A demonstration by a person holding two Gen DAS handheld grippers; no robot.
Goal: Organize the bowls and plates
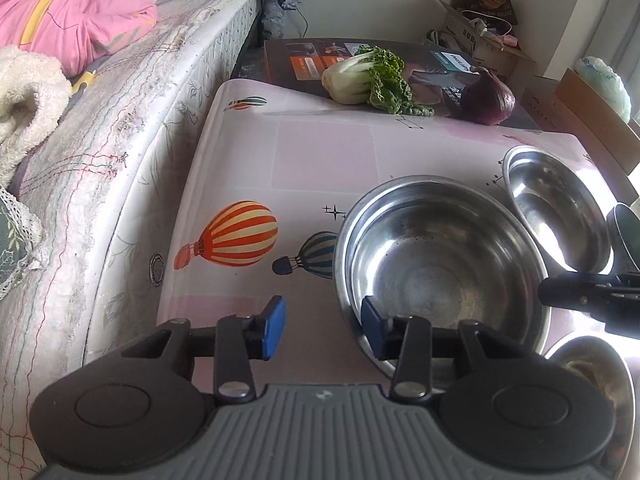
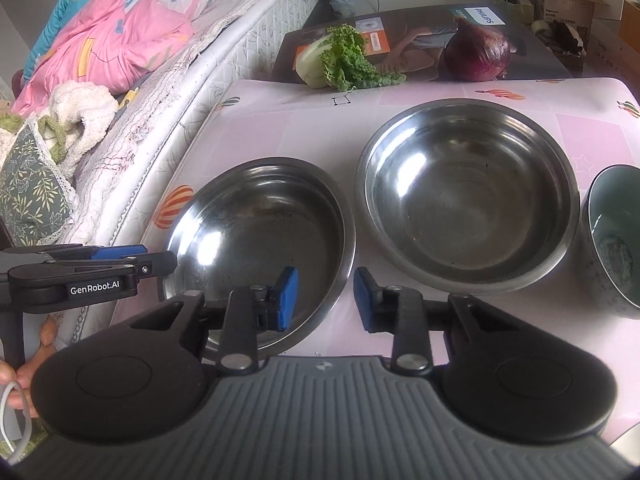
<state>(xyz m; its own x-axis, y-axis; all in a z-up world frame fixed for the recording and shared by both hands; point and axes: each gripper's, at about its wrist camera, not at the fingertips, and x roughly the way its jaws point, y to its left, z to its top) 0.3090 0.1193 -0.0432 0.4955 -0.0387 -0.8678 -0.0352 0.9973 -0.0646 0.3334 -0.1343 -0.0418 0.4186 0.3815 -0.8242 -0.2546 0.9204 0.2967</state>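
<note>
The left claw straddles the near-left rim of a steel bowl: one blue pad sits inside the bowl, the other outside over the pink tabletop, and a clear gap shows between pad and rim, so nothing is pinched. The right claw straddles the same bowl's near-right rim, one pad inside and one outside, also partly spread and not pressing. Beyond the right claw and to its right sits a second steel bowl, and further right a green ceramic bowl. Far ahead of both claws lie a leafy cabbage and a red onion.
</note>
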